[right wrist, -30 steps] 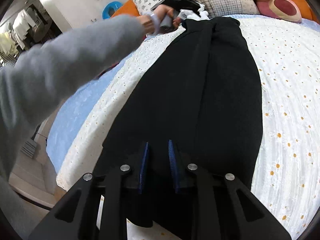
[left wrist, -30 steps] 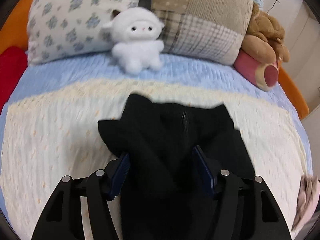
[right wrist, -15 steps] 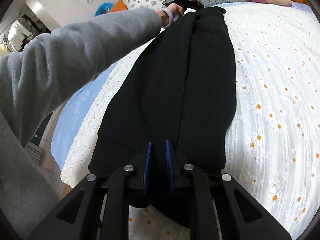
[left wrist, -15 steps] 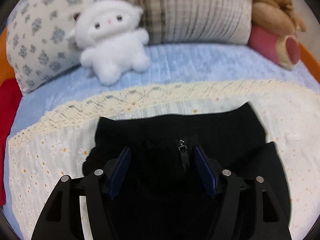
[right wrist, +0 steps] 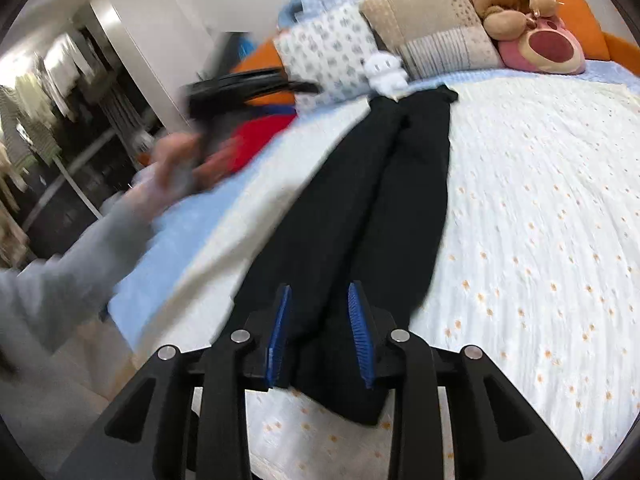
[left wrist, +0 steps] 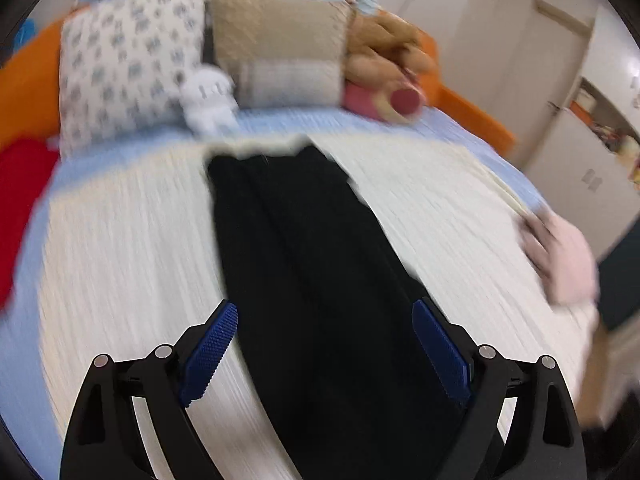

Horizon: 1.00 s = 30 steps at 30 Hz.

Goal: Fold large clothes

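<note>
Black trousers [left wrist: 304, 240] lie stretched lengthwise on the white daisy bedspread [left wrist: 120, 248], waistband towards the pillows. My left gripper [left wrist: 324, 312] hovers above their middle, its jaws opening wide with nothing pressed between the blue pads [left wrist: 212, 344]. The right wrist view shows the same trousers [right wrist: 392, 184] running away from me. My right gripper [right wrist: 319, 291] is over the leg ends. Its jaws are opening, with the cloth lying in the gap and the pads [right wrist: 278, 332] off it. The left gripper [right wrist: 248, 84] appears there as a blur, held by a hand [right wrist: 176, 160] in a grey sleeve.
At the head of the bed stand a flowered pillow [left wrist: 128, 68], a patchwork pillow [left wrist: 280, 44], a white plush lamb [left wrist: 208, 100], a brown teddy [left wrist: 384, 48] and a pink plush [right wrist: 548, 48]. A red cloth [left wrist: 20, 192] lies left, a pale pink garment [left wrist: 560, 256] right.
My left gripper let go of the waistband, spread wide and pulled back from the pillows. My right gripper parted off the leg ends and lifted a little.
</note>
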Each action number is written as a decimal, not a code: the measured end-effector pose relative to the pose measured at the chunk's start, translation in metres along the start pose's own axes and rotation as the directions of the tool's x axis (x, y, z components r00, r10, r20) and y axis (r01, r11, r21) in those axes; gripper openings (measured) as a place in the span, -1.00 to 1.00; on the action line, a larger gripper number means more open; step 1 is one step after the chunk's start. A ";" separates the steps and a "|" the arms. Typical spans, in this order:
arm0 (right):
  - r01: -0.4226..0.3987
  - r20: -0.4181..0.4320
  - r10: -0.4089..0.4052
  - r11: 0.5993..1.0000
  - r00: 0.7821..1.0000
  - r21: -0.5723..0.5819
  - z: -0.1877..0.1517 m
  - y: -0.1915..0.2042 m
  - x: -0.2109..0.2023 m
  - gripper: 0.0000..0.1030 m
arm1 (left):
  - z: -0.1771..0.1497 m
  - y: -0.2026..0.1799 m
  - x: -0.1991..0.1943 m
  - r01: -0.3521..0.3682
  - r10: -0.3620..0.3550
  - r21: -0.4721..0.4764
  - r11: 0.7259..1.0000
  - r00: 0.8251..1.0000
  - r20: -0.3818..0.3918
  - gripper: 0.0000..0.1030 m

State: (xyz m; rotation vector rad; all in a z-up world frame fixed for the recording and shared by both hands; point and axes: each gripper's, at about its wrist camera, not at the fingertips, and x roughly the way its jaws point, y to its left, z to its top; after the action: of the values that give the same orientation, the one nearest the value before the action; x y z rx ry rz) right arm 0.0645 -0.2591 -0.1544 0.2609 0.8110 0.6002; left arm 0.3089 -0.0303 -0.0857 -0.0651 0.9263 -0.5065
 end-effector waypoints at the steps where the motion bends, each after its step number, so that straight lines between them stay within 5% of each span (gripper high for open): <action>1: 0.006 -0.022 -0.005 1.000 1.000 0.009 -0.005 0.000 0.003 -0.39 | -0.027 -0.010 -0.005 0.036 -0.036 -0.006 0.999 0.999 -0.026 0.76; 4: 0.022 -0.103 -0.020 1.000 0.995 0.015 -0.024 0.004 0.019 -0.39 | -0.109 -0.042 -0.009 0.107 -0.105 0.004 0.994 0.986 -0.127 0.76; 9: 0.126 -0.171 -0.129 0.992 0.977 -0.027 -0.047 0.007 0.044 -0.42 | -0.176 -0.063 0.006 -0.038 0.049 0.070 0.997 0.986 -0.161 0.74; 12: 0.116 -0.174 -0.115 0.993 0.978 -0.003 -0.038 0.010 0.037 -0.41 | -0.172 -0.066 -0.006 -0.040 0.047 0.051 0.998 0.988 -0.146 0.73; 14: 0.073 -0.138 -0.066 0.996 0.988 0.045 -0.027 0.006 0.016 0.11 | -0.166 -0.060 -0.026 0.028 -0.028 -0.004 1.000 0.991 -0.130 0.75; 16: 0.082 -0.115 -0.074 0.995 0.991 0.063 -0.018 -0.002 0.000 0.26 | -0.166 -0.052 -0.048 0.015 -0.019 -0.033 0.999 0.993 -0.113 0.80; 18: 0.075 -0.137 -0.059 0.990 0.989 0.122 -0.014 -0.019 -0.004 0.26 | -0.174 -0.039 -0.060 -0.005 -0.003 -0.059 0.998 0.992 -0.128 0.80; 23: -0.024 -0.208 0.085 0.959 0.974 0.281 -0.019 -0.050 0.019 0.20 | -0.209 -0.019 -0.047 0.083 -0.122 -0.175 0.981 0.966 -0.226 0.79; 26: 0.014 -0.266 0.066 0.958 0.962 0.287 -0.027 -0.053 0.033 0.20 | -0.225 -0.016 -0.035 0.154 -0.212 -0.228 0.961 0.944 -0.255 0.79; 30: -0.023 -0.267 0.121 0.939 0.956 0.345 -0.026 -0.059 0.042 0.08 | -0.234 -0.024 -0.028 0.126 -0.179 -0.203 0.971 0.946 -0.269 0.70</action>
State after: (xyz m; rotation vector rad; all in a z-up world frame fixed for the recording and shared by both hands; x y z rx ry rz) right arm 0.0919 -0.2817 -0.2230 0.5299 1.1912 0.5726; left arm 0.1040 -0.0016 -0.2003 -0.2376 1.2574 -0.5832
